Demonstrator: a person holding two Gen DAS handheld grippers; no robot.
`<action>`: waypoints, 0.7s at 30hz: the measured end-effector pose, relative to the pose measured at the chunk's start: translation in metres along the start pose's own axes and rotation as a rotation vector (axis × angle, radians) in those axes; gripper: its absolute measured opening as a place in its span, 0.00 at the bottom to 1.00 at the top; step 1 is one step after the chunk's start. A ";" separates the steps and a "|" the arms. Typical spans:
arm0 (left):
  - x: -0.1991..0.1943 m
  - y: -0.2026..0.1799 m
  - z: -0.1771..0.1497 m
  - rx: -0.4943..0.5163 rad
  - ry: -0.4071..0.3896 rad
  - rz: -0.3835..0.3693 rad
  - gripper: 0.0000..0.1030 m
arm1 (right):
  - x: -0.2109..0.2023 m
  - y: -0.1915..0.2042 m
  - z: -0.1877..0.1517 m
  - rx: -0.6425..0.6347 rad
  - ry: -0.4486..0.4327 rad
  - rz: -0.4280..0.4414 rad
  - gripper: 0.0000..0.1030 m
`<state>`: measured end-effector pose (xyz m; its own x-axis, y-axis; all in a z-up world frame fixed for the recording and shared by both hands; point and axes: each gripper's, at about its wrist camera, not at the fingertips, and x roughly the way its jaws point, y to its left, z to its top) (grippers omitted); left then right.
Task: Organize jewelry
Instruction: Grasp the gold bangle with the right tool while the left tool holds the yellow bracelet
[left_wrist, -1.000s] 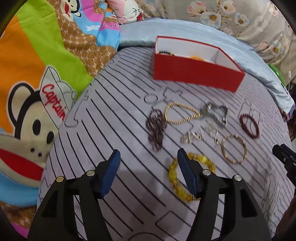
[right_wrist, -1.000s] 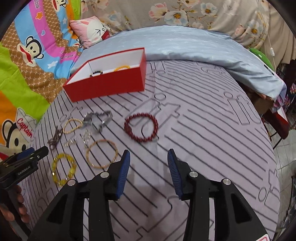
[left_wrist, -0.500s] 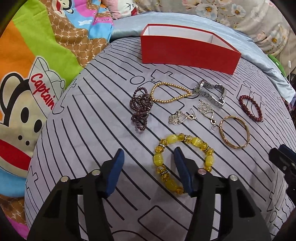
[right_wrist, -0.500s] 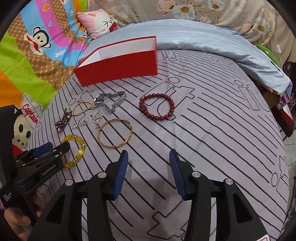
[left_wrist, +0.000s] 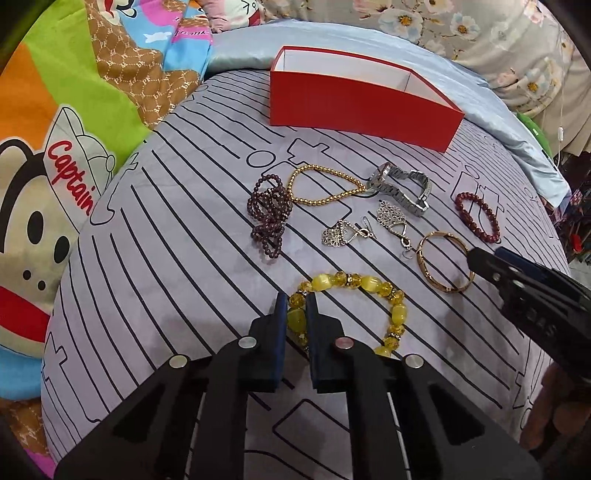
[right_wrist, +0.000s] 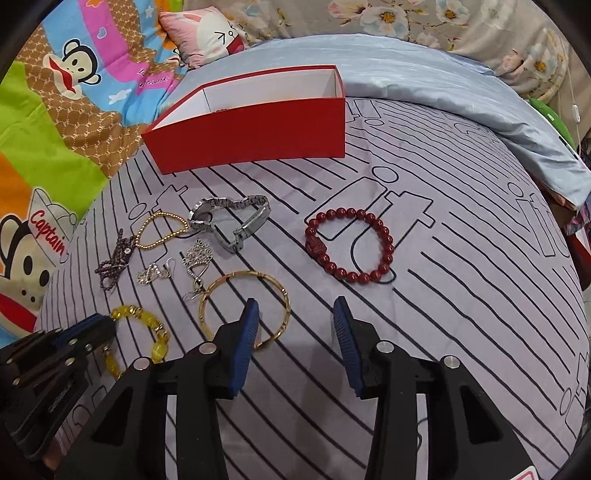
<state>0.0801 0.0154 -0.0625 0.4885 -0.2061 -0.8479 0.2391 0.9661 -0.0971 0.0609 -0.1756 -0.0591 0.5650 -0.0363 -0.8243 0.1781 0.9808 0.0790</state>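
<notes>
My left gripper (left_wrist: 296, 308) is shut on the yellow bead bracelet (left_wrist: 364, 282), which still lies on the striped cover; it also shows in the right wrist view (right_wrist: 142, 317). My right gripper (right_wrist: 295, 314) is open and empty, its left finger over the gold bangle (right_wrist: 214, 291). The bangle (left_wrist: 430, 266) also shows in the left wrist view. The dark red bead bracelet (right_wrist: 351, 245) lies just beyond the right gripper. The red box (left_wrist: 354, 107) stands open at the back.
A silver watch (left_wrist: 402, 188), a gold bead chain (left_wrist: 325, 188), a purple bead string (left_wrist: 267, 218) and two silver earrings (left_wrist: 338, 234) lie between the grippers and the box. A cartoon blanket (left_wrist: 55, 147) lies left, a blue pillow (right_wrist: 424, 74) behind.
My left gripper has moved forward and down and closed on the yellow bracelet. My right gripper has moved forward, so its left finger now overlaps the gold bangle.
</notes>
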 end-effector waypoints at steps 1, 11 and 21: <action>-0.001 0.000 0.000 0.003 -0.002 0.001 0.10 | 0.001 0.000 0.001 0.003 0.003 0.007 0.36; 0.000 0.010 -0.004 -0.011 0.006 0.015 0.10 | -0.002 0.021 -0.006 -0.026 -0.004 0.047 0.66; -0.001 0.013 -0.006 -0.016 0.004 0.017 0.10 | 0.015 0.033 -0.007 -0.069 0.009 -0.005 0.75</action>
<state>0.0776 0.0289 -0.0664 0.4892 -0.1893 -0.8514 0.2177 0.9718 -0.0910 0.0698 -0.1426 -0.0723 0.5569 -0.0401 -0.8296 0.1252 0.9915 0.0361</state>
